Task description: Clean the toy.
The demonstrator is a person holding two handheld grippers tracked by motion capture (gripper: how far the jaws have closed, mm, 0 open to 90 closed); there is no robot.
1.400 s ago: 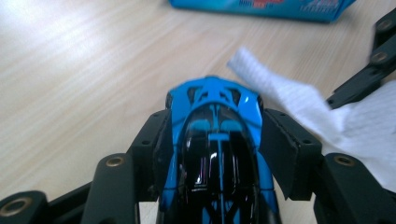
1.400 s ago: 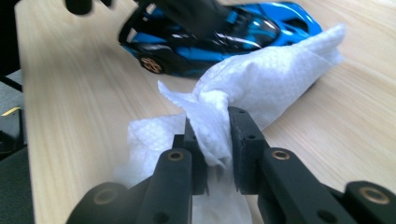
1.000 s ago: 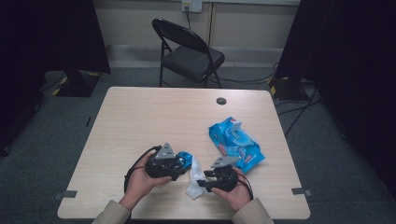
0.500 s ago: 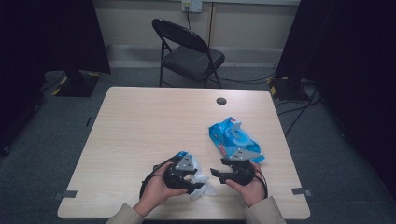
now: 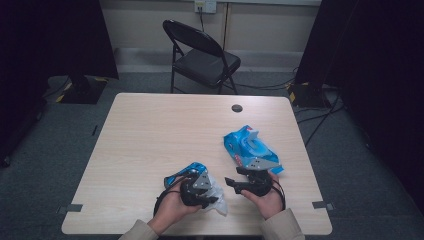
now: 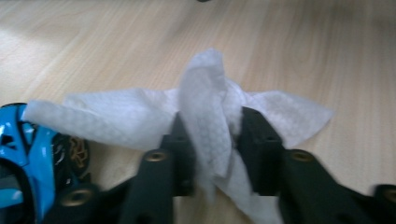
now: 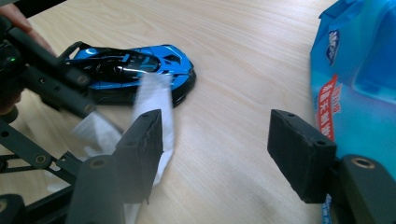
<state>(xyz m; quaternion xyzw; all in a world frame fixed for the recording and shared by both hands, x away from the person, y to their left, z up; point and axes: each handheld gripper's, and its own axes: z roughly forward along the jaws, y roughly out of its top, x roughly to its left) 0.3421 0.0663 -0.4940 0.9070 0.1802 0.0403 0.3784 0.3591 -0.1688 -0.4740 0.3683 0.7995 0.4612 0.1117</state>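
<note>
Pale wood-grain table (image 5: 150,145) sits on grey carpet, a black folding chair (image 5: 202,57) behind it. My left gripper (image 6: 210,140) has just been closing and now pinches the white wipe (image 6: 205,112) near the front edge. My right gripper (image 7: 224,144) stands open, nothing between its jaws. Its view catches the blue toy car (image 7: 135,70) whole, beside the blue wipe pack (image 7: 359,79).

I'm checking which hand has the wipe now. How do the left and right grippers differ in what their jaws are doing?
The left gripper has its jaws closed on the white wipe, having just closed further; the right gripper has its jaws apart with bare table between them. The left sits beside the blue toy car, the right beside the blue wipes pack. Both are hand-held low over the table's near edge.
</note>
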